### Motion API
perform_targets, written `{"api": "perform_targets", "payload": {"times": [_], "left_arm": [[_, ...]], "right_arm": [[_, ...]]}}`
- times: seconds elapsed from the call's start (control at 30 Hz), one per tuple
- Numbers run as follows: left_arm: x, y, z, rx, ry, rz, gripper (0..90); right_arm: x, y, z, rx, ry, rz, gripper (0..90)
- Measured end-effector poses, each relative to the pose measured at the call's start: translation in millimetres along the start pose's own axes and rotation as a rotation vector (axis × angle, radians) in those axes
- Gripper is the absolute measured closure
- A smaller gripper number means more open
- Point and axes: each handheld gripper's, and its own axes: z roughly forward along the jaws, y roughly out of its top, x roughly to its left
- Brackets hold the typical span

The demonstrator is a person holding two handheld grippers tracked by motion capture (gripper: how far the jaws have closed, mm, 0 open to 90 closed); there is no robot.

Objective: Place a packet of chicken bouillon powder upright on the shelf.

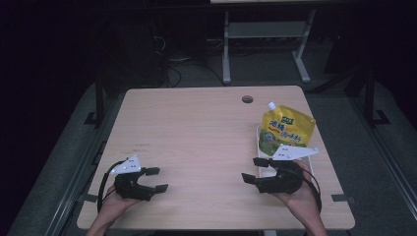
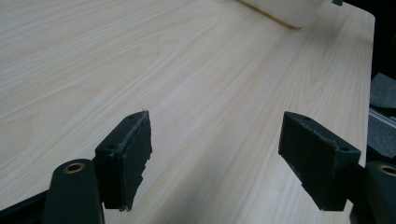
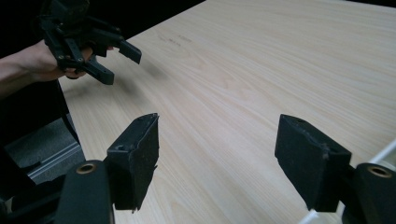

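Observation:
A yellow spouted pouch (image 1: 285, 129) with green print and a white cap lies in a white tray (image 1: 260, 143) at the table's right side. My right gripper (image 1: 254, 169) hovers just in front of the tray's near end, open, with nothing between its jaws. My left gripper (image 1: 156, 179) is near the front left corner of the table, open and empty too. In the right gripper view the left gripper (image 3: 112, 63) appears far off at the upper left, held by a hand. A pale corner of the tray (image 2: 289, 11) peeks in at the top of the left gripper view.
The light wooden table (image 1: 196, 132) has a round cable hole (image 1: 247, 99) near its far edge. Beyond it, in the dark, stand a white-legged frame (image 1: 265, 44) and some cables on the floor. Wide bare wood lies between the two grippers.

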Motion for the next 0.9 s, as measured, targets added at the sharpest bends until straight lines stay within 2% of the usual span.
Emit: {"api": "perform_targets", "payload": {"times": [0.27, 0.73, 0.9], "left_arm": [[-9.5, -1.0, 0.3, 0.007, 0.001, 0.027, 24.4], [-17.0, -7.8, -4.2, 0.016, 0.006, 0.036, 23.7], [-17.5, -7.4, -4.0, 0.016, 0.008, 0.039, 23.5]], "right_arm": [[7.5, 3.2, 19.9, 0.012, 0.022, -0.005, 29.0], [27.1, 3.7, 57.1, 0.073, 0.076, -0.039, 28.7], [33.6, -1.4, 67.2, 0.093, 0.07, -0.056, 28.7]]}}
